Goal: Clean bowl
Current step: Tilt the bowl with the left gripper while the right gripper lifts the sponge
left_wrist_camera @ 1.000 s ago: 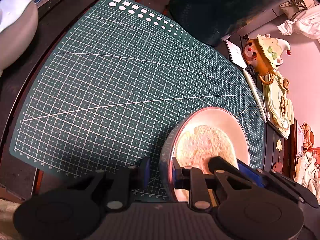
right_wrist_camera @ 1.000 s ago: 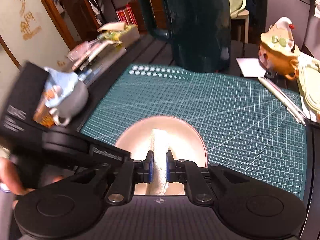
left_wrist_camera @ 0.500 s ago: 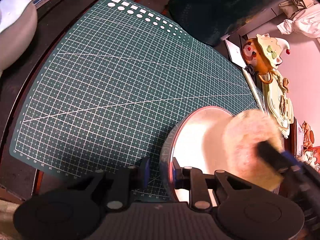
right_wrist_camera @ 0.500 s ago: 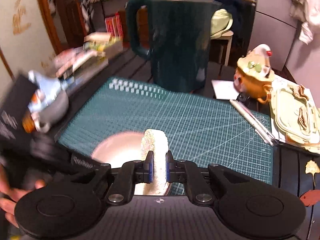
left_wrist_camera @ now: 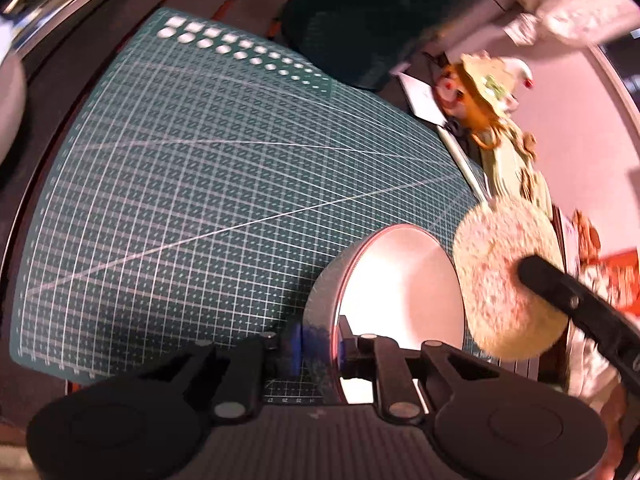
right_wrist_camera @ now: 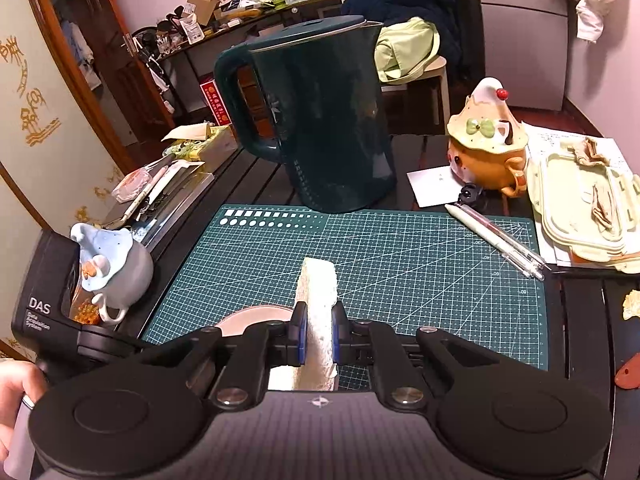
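Left gripper point(left_wrist_camera: 316, 346) pinches the rim of the bowl point(left_wrist_camera: 396, 300), which sits on the mat point(left_wrist_camera: 200, 180). Right gripper point(right_wrist_camera: 319, 332), clamped on the sponge point(right_wrist_camera: 316, 300), has lifted out of the bowl (previously inside); wiping probably finished.

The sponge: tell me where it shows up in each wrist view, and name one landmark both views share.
Left wrist view: the sponge is at the right edge, a round speckled pad off the bowl's right side, held by the right gripper.
Right wrist view: the sponge is bottom centre, seen edge-on, clamped between the right gripper's jaws, above the bowl.
Shared landmark: the green cutting mat.
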Demonstrator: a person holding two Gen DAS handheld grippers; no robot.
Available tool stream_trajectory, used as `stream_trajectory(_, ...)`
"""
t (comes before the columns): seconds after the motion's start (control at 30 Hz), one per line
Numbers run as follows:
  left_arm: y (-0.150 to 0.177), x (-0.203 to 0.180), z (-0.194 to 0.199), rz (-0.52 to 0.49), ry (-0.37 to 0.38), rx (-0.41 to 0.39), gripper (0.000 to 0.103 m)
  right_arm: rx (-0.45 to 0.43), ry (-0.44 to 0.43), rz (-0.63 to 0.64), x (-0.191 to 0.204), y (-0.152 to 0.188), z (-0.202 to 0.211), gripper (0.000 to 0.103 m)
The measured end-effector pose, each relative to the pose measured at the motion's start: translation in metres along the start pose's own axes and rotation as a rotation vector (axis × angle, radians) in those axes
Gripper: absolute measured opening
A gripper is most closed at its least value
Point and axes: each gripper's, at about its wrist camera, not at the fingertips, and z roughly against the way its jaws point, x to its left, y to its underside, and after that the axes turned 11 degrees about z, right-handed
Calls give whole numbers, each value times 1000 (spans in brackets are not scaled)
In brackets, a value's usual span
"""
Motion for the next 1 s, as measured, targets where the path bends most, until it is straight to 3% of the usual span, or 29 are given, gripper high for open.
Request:
stream_trajectory(0.1,-5,8,-4,31,21,25,13,-9,-3,-15,-3,0,4,10)
stream_trajectory(0.2,-9,15,-3,96,18,-7,12,-17,-12,-20,-3,-1,6,11)
stream_trajectory(0.43,-5,8,16,100,41,-93,20,-11,-27,-11,1,0,4,11)
stream_trajectory(0.7,19,-1,14,102,-74,-56,24,-12,-34,1,5,0,5,11)
stream_trajectory(1.0,14,10,-1,147,-143,-44,25,23,-90,37,17,6,-7,11)
